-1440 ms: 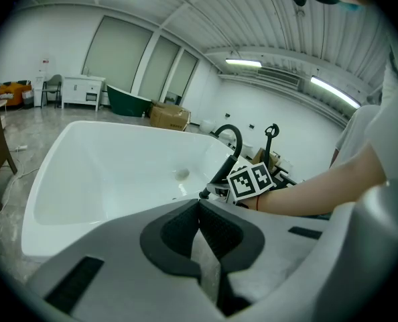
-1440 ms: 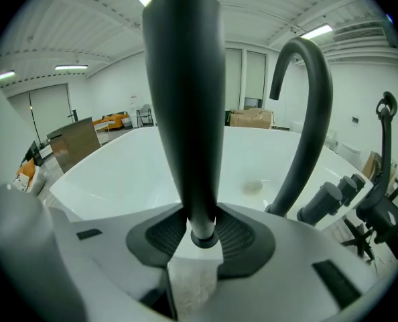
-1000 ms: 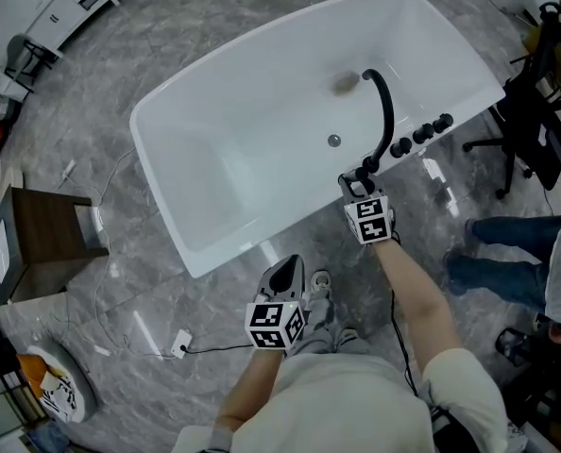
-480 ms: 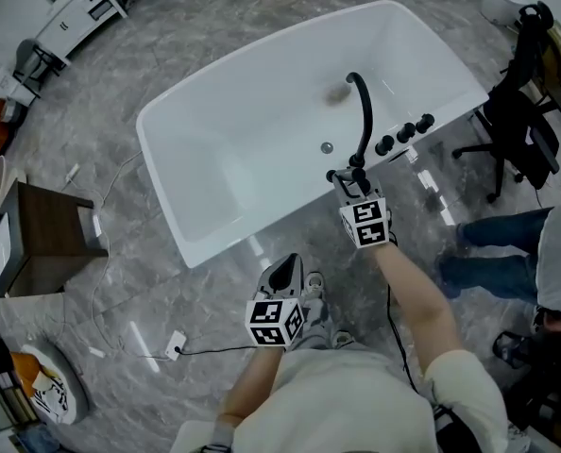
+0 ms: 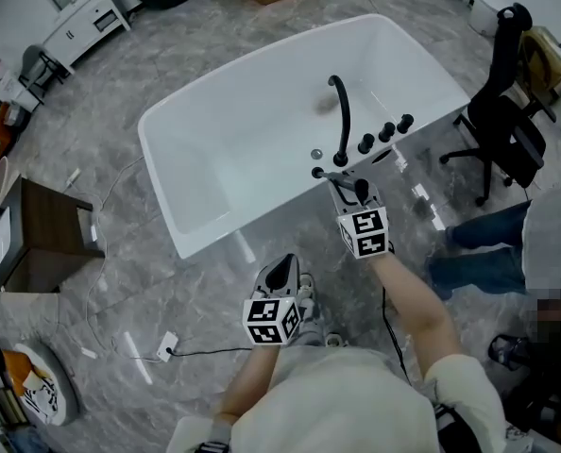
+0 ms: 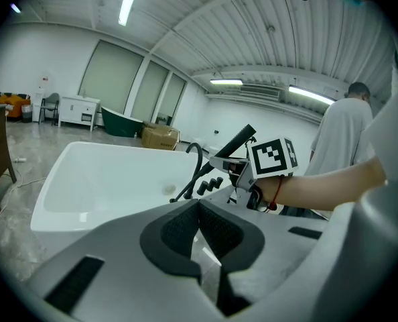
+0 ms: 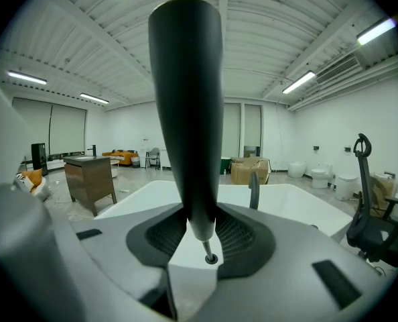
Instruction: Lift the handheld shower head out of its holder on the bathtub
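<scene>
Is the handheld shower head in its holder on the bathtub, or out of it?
Out. The right tool grips the shower head upright between its jaws, above the bathtub rim.

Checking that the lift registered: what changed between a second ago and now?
The right gripper, already shut on the shower head, rose off the bathtub rim and carried the head up with it. The head now sticks up between the jaws. Nothing was newly grasped or released. The left gripper stayed shut and empty near the person's body. The spout and knobs are unchanged.
</scene>
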A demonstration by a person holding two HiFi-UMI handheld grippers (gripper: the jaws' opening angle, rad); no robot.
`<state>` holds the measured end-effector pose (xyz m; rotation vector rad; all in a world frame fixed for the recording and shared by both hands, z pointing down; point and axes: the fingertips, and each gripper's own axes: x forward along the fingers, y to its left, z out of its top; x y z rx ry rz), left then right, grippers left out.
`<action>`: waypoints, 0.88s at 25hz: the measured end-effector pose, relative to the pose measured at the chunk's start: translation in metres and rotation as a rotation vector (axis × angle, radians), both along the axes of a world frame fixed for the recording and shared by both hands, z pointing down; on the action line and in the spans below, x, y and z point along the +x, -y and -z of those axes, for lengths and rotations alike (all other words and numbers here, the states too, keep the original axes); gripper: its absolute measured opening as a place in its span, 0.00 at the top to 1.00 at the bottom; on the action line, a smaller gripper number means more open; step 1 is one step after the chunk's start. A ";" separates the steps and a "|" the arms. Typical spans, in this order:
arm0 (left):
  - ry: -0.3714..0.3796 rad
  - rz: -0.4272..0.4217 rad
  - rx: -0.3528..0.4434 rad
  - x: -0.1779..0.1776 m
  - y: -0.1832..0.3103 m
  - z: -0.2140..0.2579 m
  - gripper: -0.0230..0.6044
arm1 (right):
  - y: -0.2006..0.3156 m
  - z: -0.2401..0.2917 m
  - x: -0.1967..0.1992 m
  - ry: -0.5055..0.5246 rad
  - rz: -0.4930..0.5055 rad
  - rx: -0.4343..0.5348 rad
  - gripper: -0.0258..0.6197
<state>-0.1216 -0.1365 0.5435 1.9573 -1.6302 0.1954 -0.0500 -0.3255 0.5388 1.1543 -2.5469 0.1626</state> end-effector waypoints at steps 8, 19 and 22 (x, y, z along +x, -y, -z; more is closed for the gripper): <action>0.012 0.021 0.023 0.020 -0.038 0.014 0.93 | -0.044 0.065 0.025 0.089 0.015 0.090 0.74; 0.024 -0.001 0.063 0.060 -0.083 0.032 0.93 | -0.123 0.139 0.061 0.200 0.035 0.217 0.74; 0.029 -0.001 0.067 0.068 -0.096 0.035 0.93 | -0.141 0.159 0.074 0.241 0.025 0.241 0.74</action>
